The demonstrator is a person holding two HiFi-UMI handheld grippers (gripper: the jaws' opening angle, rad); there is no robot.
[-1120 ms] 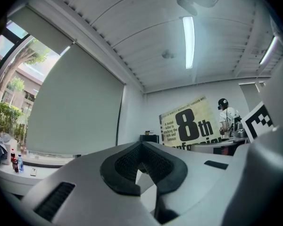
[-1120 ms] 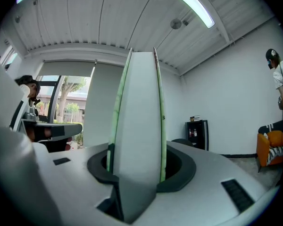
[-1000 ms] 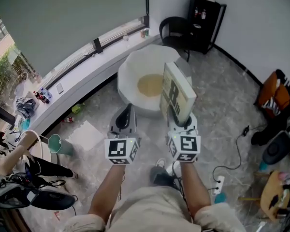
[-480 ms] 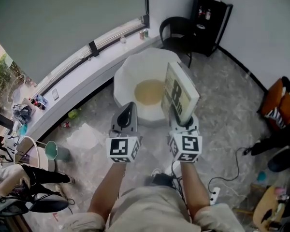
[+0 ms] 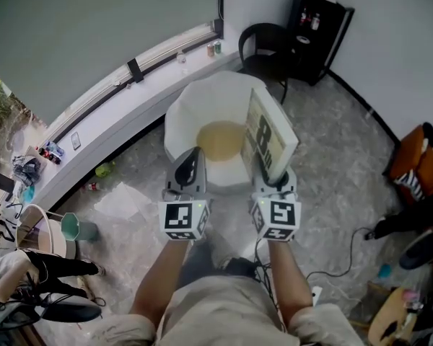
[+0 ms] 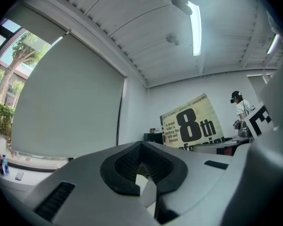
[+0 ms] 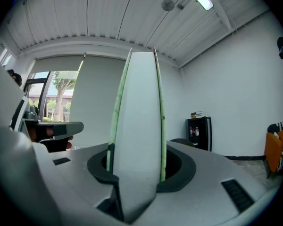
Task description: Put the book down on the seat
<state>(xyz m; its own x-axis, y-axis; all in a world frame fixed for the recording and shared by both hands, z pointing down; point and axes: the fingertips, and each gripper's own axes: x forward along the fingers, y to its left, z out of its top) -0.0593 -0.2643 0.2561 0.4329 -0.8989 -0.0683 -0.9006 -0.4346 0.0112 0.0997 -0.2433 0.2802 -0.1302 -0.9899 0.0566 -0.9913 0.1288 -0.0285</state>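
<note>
- Ahead of my right tongs [image 5: 272, 184], clamped on the upright book [image 5: 268, 137], sits the seat [image 5: 202, 99].
- Beside them, left tongs [image 5: 188, 170] closed, empty; I'd tip the book flat, lower gently.

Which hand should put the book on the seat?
Right. The right gripper is clamped on the book, holding it upright close to the seat. The left gripper is shut and holds nothing.

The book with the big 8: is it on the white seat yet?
Picked up already: the book is clamped upright in the right gripper. In hand: it hangs over the white seat, at its near side. Left: lay it on the cushion and let go. The left gripper is shut, empty.
</note>
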